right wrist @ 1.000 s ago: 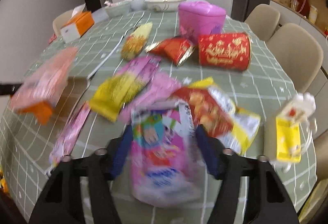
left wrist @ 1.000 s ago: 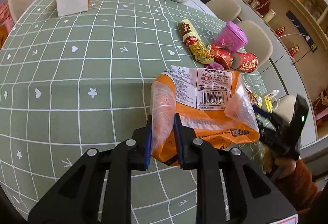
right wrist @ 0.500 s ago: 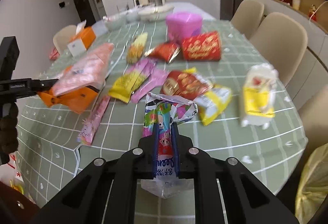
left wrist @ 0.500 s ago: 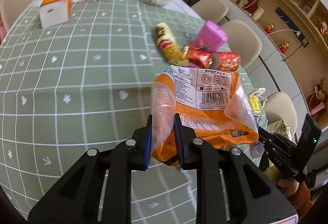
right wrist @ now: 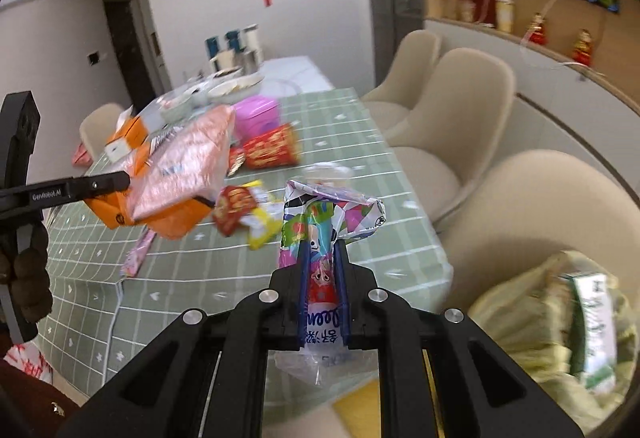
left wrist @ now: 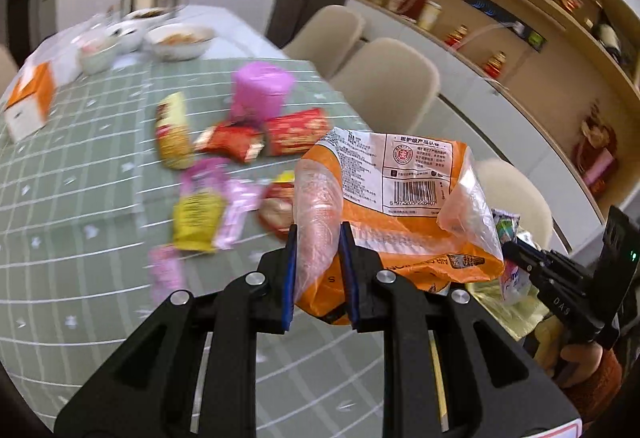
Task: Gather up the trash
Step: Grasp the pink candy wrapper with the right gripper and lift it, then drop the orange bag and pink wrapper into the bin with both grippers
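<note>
My left gripper [left wrist: 318, 238] is shut on a corner of an orange and clear plastic bag [left wrist: 400, 197], held up over the near edge of the green chequered table [left wrist: 80, 197]. My right gripper [right wrist: 322, 250] is shut on a crumpled colourful snack wrapper [right wrist: 324, 217], in the air past the table's corner. The right wrist view has the left gripper [right wrist: 120, 179] and its orange bag [right wrist: 180, 173] on its left side. In the left wrist view the right gripper [left wrist: 516, 258] sits low at the right. A yellow-green trash bag [right wrist: 560, 318] lies open below, at the lower right.
Several wrappers [left wrist: 200, 213], a pink cup [left wrist: 260, 85] and a red cup [left wrist: 296, 131] on its side lie on the table. A tissue box [left wrist: 28, 101] and bowls [left wrist: 180, 39] stand at the far end. Beige chairs [right wrist: 460, 109] line the right side, shelves behind them.
The right gripper closed on the colourful wrapper and lifted it off the table. Both grippers rose and swung right with their loads, and the yellow-green trash bag came into view.
</note>
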`<state>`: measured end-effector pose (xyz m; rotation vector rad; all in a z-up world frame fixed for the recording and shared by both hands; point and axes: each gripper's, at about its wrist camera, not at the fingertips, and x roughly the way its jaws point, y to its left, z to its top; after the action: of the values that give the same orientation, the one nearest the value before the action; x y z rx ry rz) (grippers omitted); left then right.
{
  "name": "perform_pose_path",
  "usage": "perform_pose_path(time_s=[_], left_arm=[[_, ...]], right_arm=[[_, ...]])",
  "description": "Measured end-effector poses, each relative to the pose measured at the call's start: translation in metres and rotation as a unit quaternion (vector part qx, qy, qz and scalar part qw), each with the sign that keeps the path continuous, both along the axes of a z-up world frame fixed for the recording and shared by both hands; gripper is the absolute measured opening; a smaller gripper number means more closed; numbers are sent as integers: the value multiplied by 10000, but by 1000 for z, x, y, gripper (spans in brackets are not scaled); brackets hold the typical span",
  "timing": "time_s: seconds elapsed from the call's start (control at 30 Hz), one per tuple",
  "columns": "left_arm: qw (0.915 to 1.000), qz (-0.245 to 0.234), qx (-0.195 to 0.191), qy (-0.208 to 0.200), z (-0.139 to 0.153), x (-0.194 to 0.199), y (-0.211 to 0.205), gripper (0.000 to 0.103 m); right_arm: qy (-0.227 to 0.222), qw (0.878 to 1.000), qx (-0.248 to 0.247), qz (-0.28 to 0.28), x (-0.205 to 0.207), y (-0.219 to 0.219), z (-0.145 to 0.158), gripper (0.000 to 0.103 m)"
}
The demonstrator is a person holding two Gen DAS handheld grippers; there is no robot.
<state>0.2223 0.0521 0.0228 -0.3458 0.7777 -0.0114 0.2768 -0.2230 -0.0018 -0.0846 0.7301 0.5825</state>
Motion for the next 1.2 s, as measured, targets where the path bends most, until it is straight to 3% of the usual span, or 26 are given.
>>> perform_pose_path(time_s=[0.33, 0.77, 0.93, 1.07, 1.2], left_arm=[[9960, -850, 66, -264, 18, 37, -79, 18], [9810, -1875, -87, -494, 40, 77, -146, 18], [9703, -2335, -84, -629, 45, 99, -198, 18], [9596, -2785, 117, -385, 34, 116, -247, 18], [9421, -3332, 325, -192, 16, 132, -303, 18]], right_arm=[[-323, 9948, 158, -952, -19, -90, 15, 13], [-819, 9711, 84, -2242, -55, -157, 49, 13], [-994, 9590, -18, -2652, -66, -187, 65, 13], [-1068, 9484, -66, -2984, -66, -219, 76, 13], [-1125, 9411, -94, -3186, -61, -245, 83, 13]])
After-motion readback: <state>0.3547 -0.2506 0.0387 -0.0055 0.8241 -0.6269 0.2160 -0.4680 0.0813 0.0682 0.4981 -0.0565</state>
